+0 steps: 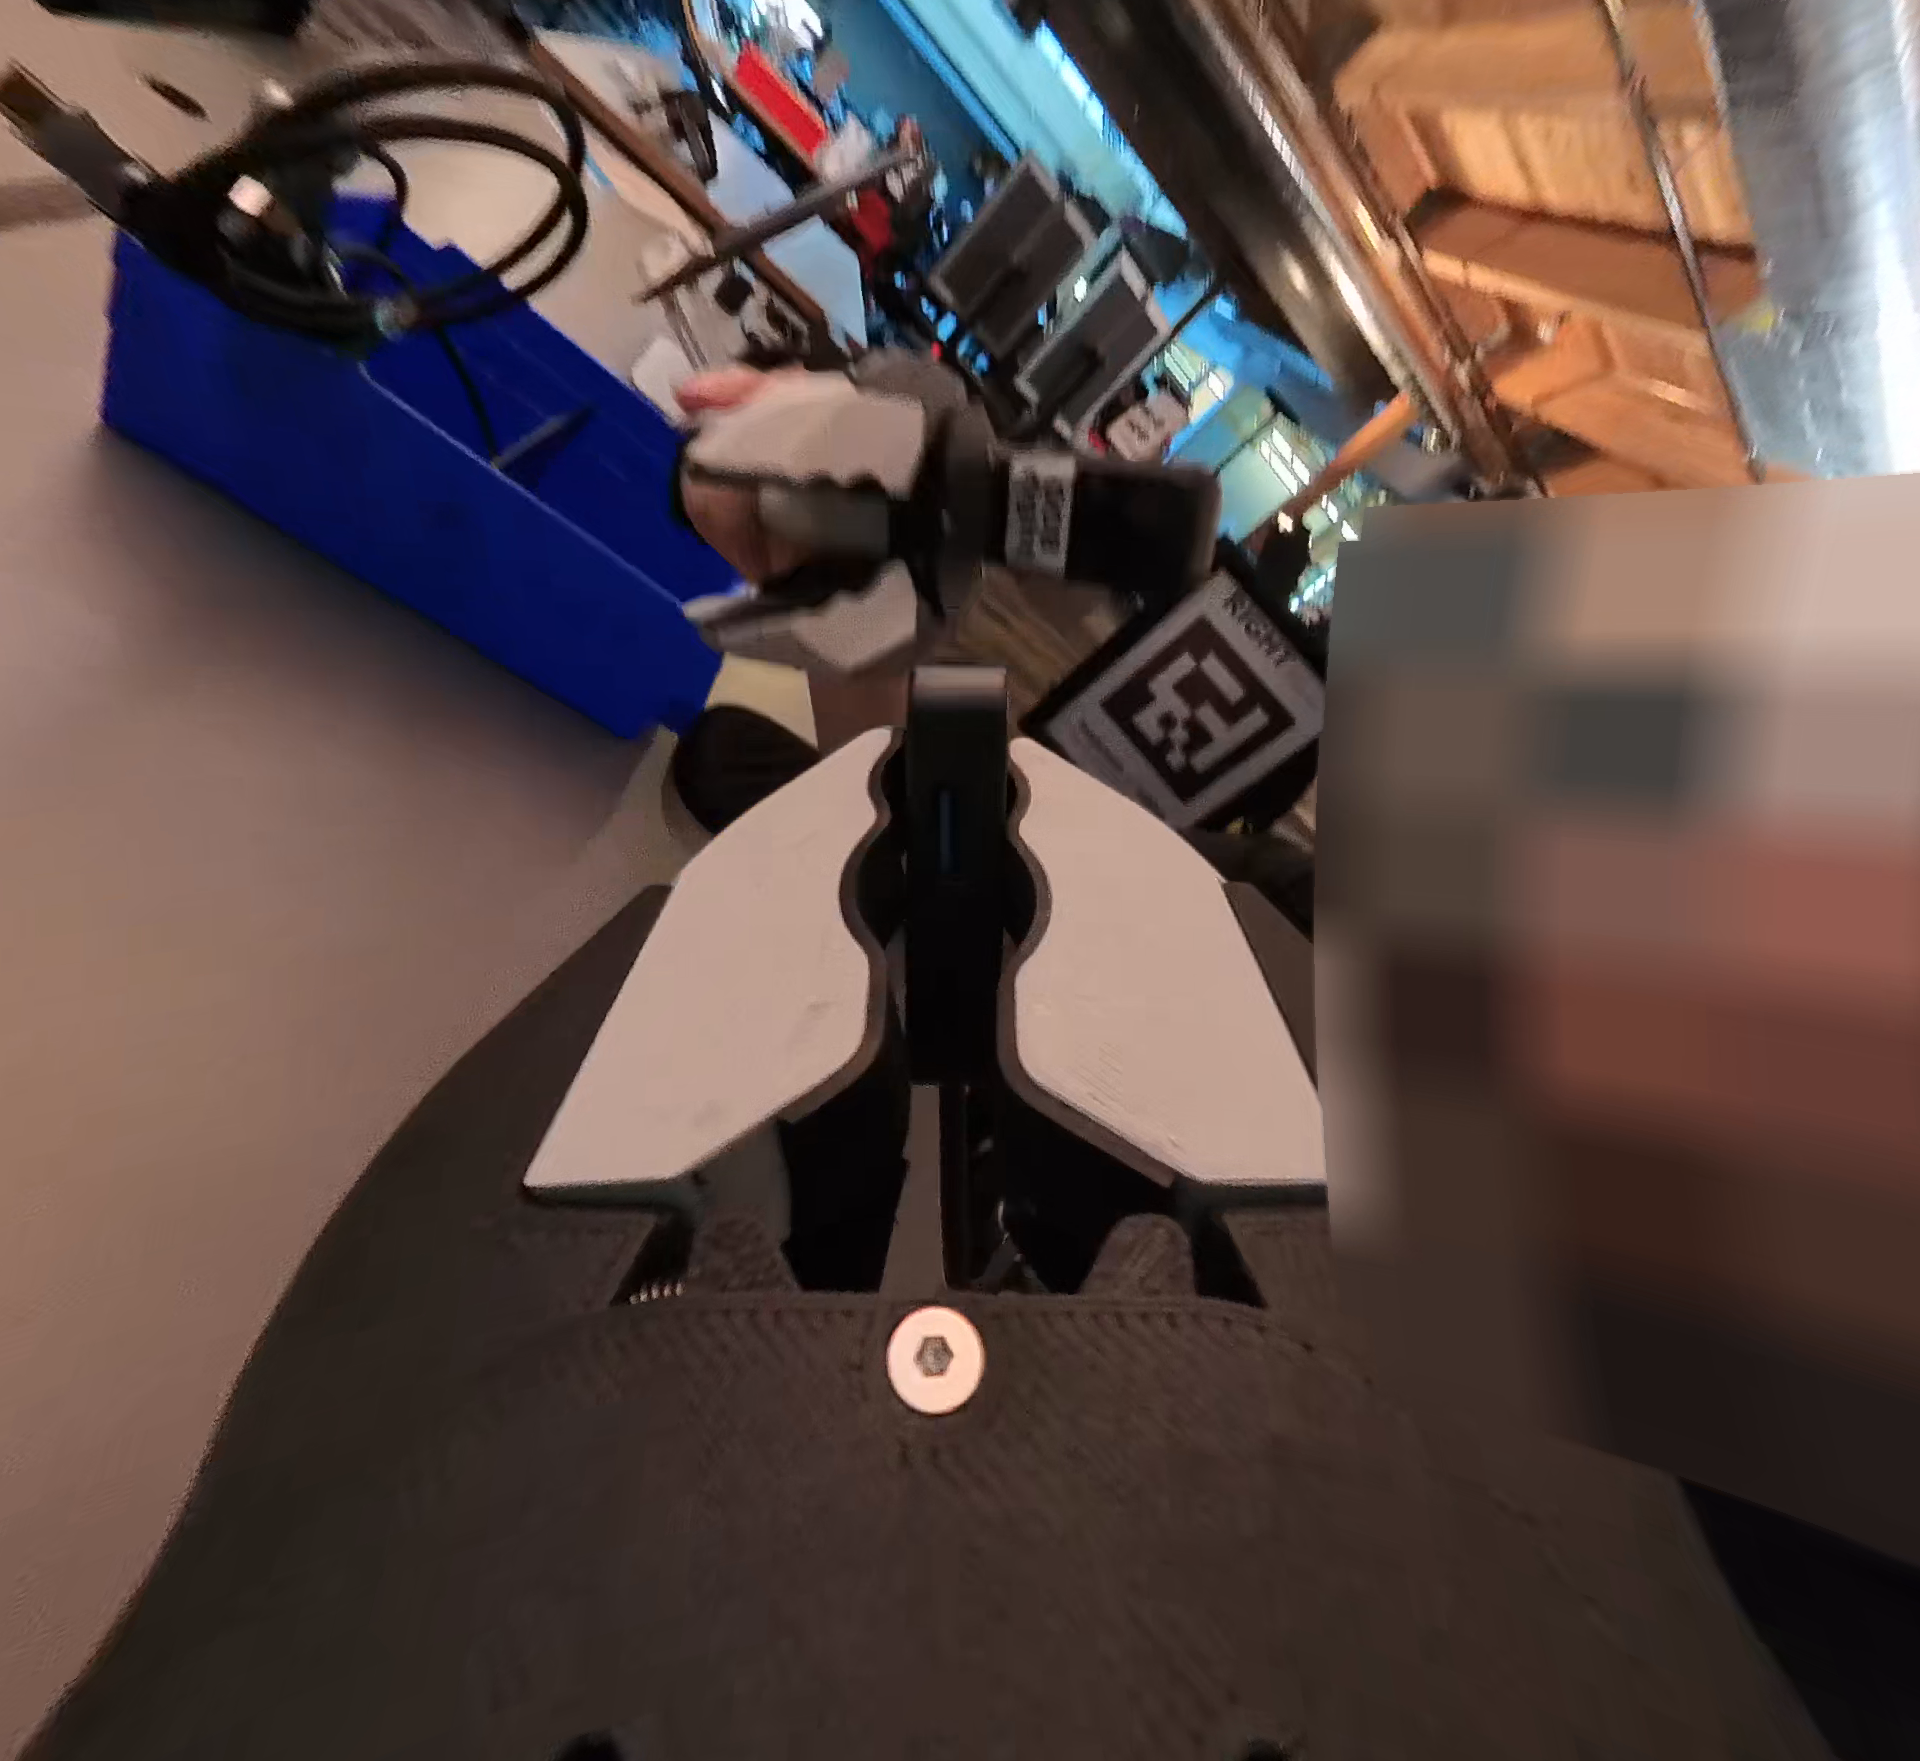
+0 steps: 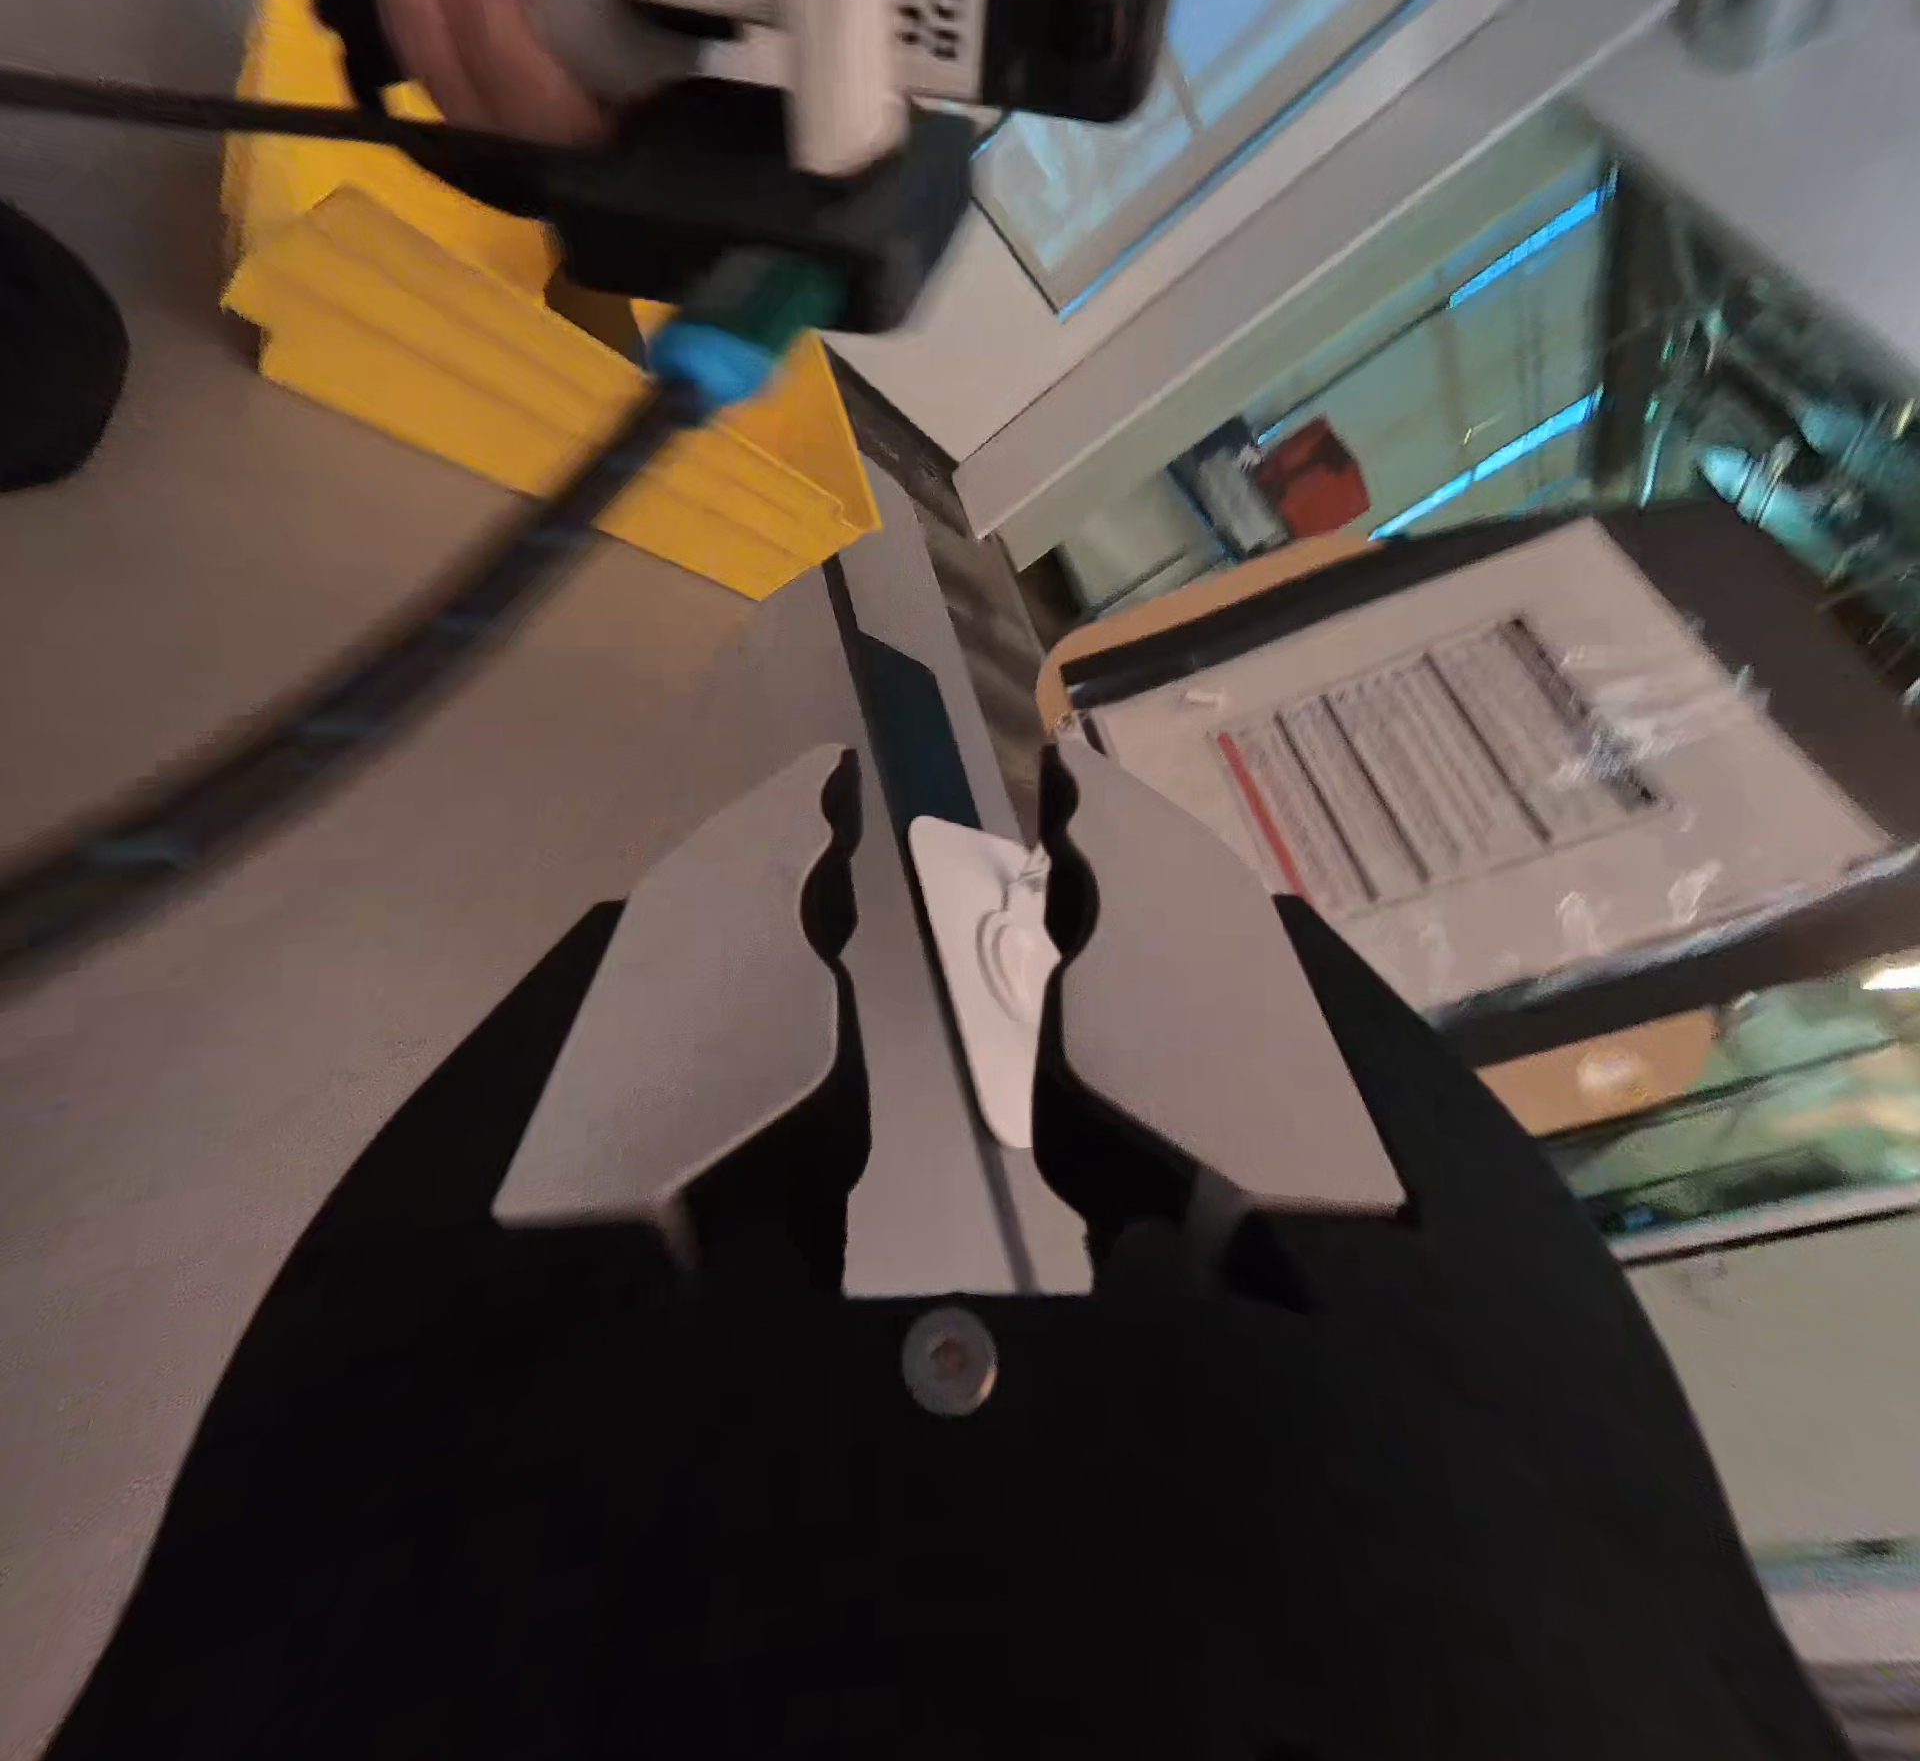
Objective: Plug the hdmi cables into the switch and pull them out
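Note:
My left gripper [image 1: 954,755] is shut on the black HDMI switch [image 1: 954,880], which I see edge-on between its white fingers. In the right wrist view the switch [image 2: 727,205] is held above the table. A cable with a blue connector [image 2: 717,361] sits in its lower side and trails down to the left. A second black cable [image 2: 208,111] leaves it to the left. My right gripper [image 2: 951,776] is open and empty above the table edge. It also shows in the left wrist view [image 1: 707,532], beyond the switch. Both views are blurred.
A blue bin [image 1: 395,464] with coiled black cables [image 1: 416,184] stands on the grey table at the left. A yellow bin [image 2: 499,361] sits behind the switch. A white pad [image 2: 987,963] lies at the table edge [image 2: 894,631]. A black-and-white marker board [image 1: 1195,703] stands nearby. The gap from one gripper's tips to the other's is roughly 9 cm.

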`<control>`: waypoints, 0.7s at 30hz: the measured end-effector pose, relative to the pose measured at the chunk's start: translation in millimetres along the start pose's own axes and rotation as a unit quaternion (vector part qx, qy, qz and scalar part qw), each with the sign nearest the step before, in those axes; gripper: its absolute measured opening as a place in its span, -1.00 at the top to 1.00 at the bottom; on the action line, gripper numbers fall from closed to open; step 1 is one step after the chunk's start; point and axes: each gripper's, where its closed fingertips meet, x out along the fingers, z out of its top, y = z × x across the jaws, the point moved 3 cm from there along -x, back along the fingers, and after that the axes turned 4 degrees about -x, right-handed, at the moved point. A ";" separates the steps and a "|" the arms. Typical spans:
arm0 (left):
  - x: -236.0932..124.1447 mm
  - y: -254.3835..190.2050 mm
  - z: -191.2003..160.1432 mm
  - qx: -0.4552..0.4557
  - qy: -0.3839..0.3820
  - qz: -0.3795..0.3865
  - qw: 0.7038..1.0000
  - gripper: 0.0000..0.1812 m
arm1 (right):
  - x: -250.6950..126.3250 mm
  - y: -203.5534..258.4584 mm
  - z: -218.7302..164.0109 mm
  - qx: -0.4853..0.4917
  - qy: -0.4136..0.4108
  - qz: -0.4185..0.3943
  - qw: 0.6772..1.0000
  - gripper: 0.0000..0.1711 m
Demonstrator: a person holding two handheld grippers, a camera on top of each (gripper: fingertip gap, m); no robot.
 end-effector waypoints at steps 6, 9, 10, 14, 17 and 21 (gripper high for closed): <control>19.8 14.7 -20.6 0.054 0.094 0.073 0.991 0.85 | -2.7 -8.3 24.6 0.506 -0.164 0.231 0.814 0.55; 21.6 26.3 -21.8 0.077 0.106 0.129 0.983 0.85 | 3.8 7.0 27.2 0.566 -0.142 0.303 0.754 0.52; 21.7 27.9 -21.3 0.085 0.107 0.137 0.981 0.85 | 7.7 16.0 24.6 0.550 -0.116 0.309 0.767 0.52; 23.9 27.6 -22.0 0.110 0.113 0.139 0.978 0.84 | 16.4 30.5 22.8 0.524 -0.081 0.319 0.786 0.83; 25.7 27.0 -24.6 0.110 0.121 0.133 0.978 0.83 | 15.2 35.6 23.0 0.517 -0.074 0.337 0.783 0.83; 31.2 29.9 -28.4 0.106 0.132 0.133 0.977 0.83 | 20.2 52.5 23.1 0.478 -0.026 0.347 0.806 0.82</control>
